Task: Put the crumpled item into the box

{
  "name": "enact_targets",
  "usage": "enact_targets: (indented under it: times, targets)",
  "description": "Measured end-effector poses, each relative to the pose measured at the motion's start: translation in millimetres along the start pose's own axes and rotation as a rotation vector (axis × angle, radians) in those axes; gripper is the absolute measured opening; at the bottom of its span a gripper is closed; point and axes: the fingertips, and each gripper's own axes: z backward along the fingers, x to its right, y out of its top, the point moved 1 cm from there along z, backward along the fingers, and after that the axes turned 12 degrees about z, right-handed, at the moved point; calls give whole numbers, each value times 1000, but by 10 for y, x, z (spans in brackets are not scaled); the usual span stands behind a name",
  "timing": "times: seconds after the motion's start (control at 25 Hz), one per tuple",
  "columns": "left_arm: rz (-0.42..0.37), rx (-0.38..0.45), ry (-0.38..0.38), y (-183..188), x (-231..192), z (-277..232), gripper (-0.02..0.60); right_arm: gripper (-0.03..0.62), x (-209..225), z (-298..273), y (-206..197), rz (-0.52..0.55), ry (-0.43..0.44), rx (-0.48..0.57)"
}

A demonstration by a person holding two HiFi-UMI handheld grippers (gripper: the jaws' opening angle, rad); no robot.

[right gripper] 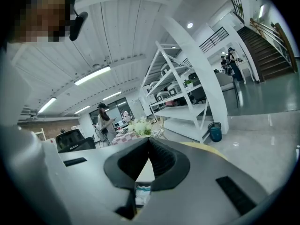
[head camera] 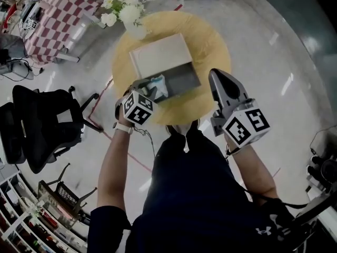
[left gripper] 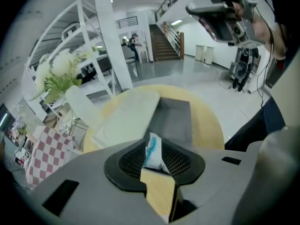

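A crumpled white and blue item [head camera: 158, 85] is pinched in my left gripper [head camera: 151, 87], which is shut on it. The left gripper view shows the item [left gripper: 153, 153] standing upright between the ribbed pads. It hangs over the front left corner of the open box [head camera: 183, 78], a dark grey tray whose pale lid [head camera: 160, 54] lies flat behind it. From the left gripper the tray [left gripper: 174, 118] lies straight ahead. My right gripper [head camera: 215, 74] is raised over the round yellow table's [head camera: 213, 38] right side. Its jaws [right gripper: 149, 143] are shut with nothing between them.
A vase of white flowers [head camera: 125, 10] stands at the table's far edge, just beyond the lid. A black office chair [head camera: 45, 125] is on the floor to the left, and a checkered table [head camera: 58, 20] further back. White shelving [left gripper: 89, 41] rises behind the table.
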Motion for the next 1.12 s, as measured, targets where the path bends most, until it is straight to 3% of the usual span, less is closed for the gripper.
enact_targets:
  times: [0.12,0.32,0.6,0.76,1.12]
  targets:
    - [59,109,69,241,-157,341,114,2,-33,-14,107,19,19,16]
    - [88,301,200,655,-334,969,101,2,-123,-42,355,65,47,63]
    - [126,487,216,1007,-228,1756,98,2,-298,-57,654,119,76,116]
    - [147,611,273,1193,-230,2212,84,2,-378,-26,876,147,92,151]
    - [283,832,280,1356,-197,2933,67,2,-579,32,1247,200,129,229]
